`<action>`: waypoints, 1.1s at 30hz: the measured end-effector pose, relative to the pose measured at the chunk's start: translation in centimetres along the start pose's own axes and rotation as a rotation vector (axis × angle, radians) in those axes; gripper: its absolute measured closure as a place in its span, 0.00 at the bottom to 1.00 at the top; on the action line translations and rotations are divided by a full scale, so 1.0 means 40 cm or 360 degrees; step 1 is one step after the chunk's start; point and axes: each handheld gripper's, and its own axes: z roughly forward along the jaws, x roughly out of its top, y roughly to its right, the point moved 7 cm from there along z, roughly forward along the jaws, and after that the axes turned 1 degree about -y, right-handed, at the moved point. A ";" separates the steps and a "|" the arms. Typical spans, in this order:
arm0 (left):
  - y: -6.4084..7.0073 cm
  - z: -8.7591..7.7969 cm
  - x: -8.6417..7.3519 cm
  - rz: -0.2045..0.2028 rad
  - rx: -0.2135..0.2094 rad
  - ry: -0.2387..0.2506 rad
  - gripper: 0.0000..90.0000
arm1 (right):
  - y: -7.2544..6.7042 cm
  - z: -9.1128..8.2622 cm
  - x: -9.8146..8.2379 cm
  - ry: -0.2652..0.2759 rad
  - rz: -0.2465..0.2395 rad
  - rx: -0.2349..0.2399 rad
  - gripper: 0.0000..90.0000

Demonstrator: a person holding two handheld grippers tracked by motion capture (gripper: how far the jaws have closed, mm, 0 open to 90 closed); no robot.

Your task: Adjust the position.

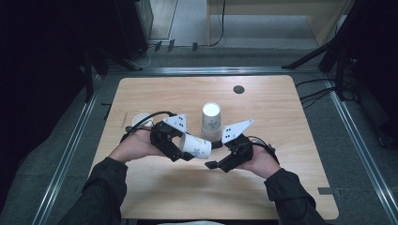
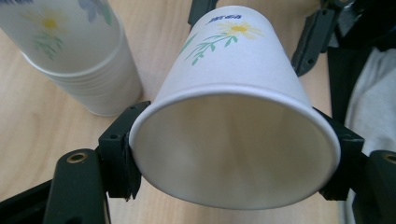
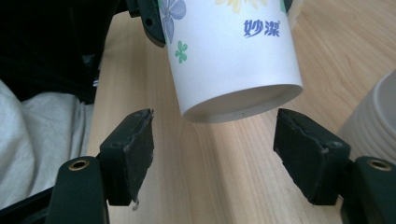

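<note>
White flower-printed paper cup [image 1: 197, 146]

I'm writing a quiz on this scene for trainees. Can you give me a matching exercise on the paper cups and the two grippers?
Things:
1. white flower-printed paper cup lying sideways
2. upside-down stack of white paper cups
3. single upright white paper cup
4. right gripper

States:
A. stands on the table, mouth up, behind the left hand
B. jaws open, nothing between the pads
C. clamped at its rim by the left gripper
D. stands base up at the table's middle

Pairs: 1-C, 2-D, 3-A, 4-B
</note>
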 end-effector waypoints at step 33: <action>0.025 0.086 -0.011 0.0029 -0.0101 -0.0176 0.20 | -0.004 0.047 -0.014 -0.0085 -0.0073 0.0052 0.39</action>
